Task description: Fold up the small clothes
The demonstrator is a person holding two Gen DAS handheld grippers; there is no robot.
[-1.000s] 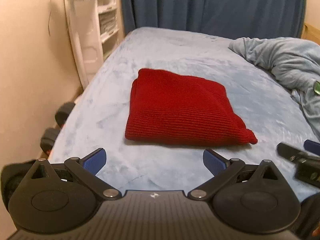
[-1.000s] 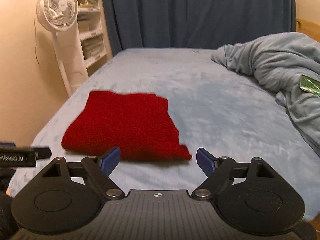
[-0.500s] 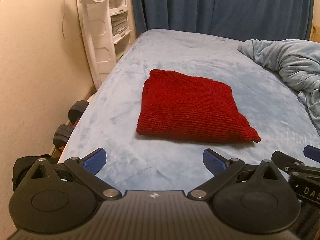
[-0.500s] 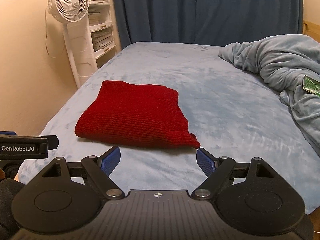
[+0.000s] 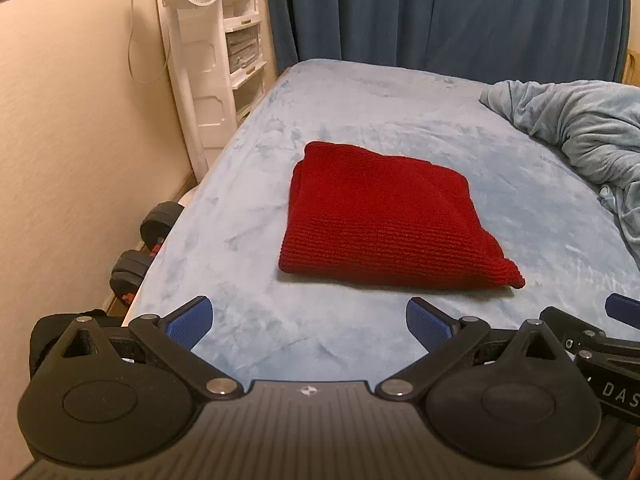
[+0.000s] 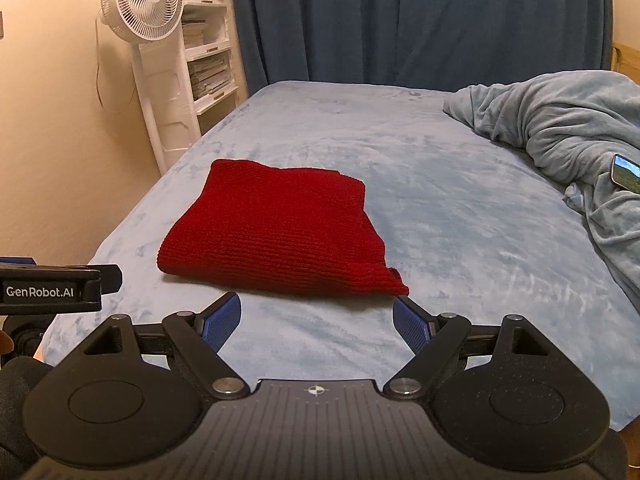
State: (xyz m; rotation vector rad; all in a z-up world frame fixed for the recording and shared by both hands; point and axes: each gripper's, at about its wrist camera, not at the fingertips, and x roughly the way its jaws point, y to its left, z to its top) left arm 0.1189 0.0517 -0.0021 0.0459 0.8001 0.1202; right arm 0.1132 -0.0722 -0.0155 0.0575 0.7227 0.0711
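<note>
Sweater (image 5: 390, 216), red and folded flat on the bed (image 5: 360, 92), lies straight ahead of both tongs with its long side across their line, the right tongs (image 6: 317, 322) a little nearer its front edge than the left tongs (image 5: 309, 322), both wide open and empty.

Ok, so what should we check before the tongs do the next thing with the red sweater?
1. Red sweater folded into a neat packet: ok.
2. It lies flat on the blue bed cover, away from the edge: ok.
3. Left tongs open and empty: ok.
4. Right tongs open and empty: ok.
5. Nothing lying on the sweater: ok.
6. Another small garment ready to fold: cannot tell; only the rumpled blanket and a phone show.
</note>
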